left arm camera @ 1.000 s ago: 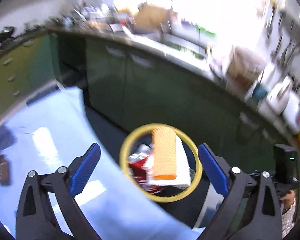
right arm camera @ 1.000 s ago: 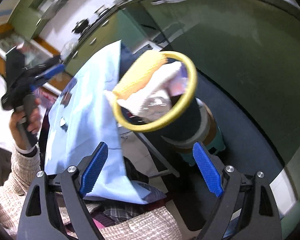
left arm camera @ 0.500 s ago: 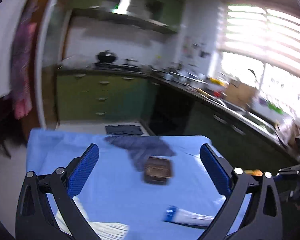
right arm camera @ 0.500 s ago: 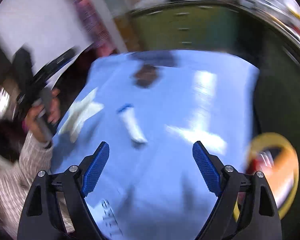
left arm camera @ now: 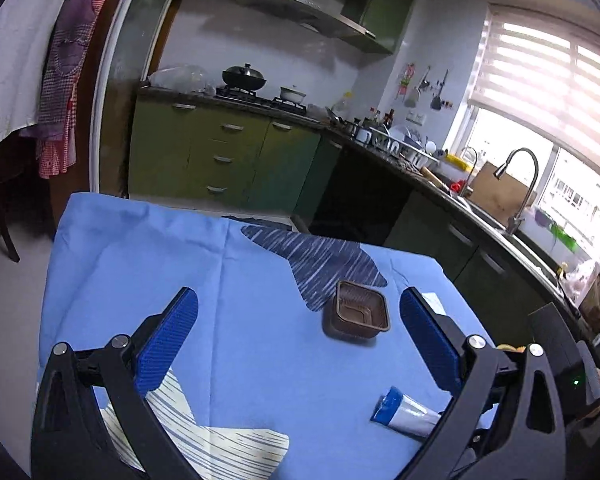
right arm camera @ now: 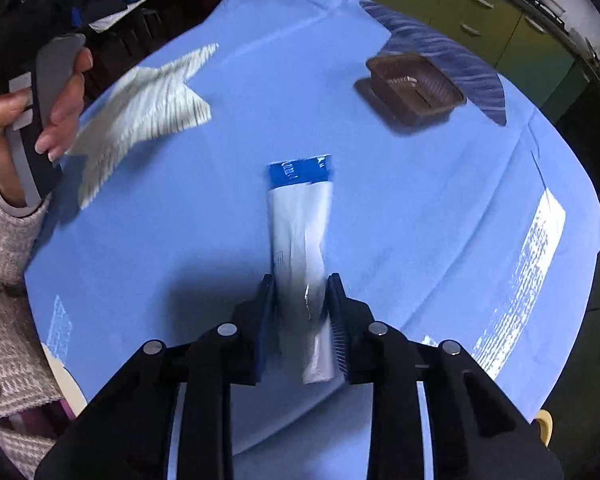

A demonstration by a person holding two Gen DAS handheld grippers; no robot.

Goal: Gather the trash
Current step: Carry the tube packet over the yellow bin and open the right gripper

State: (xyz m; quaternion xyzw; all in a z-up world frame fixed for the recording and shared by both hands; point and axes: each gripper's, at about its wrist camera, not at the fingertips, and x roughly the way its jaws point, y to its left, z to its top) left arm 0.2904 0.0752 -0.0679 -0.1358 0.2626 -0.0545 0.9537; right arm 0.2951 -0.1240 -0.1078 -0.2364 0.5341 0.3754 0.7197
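Now my right gripper (right arm camera: 300, 304) has its two blue pads pressed on the near end of a white wrapper with a blue end (right arm camera: 299, 236), which lies on the blue tablecloth (right arm camera: 440, 208) and stretches straight ahead from my fingertips. Further ahead and to the right of these jaws stands a brown plastic tray (right arm camera: 416, 88). My left gripper (left arm camera: 298, 334) hovers with its jaws wide apart and holds nothing; the tray (left arm camera: 358, 315) sits between them, nearer the right pad.
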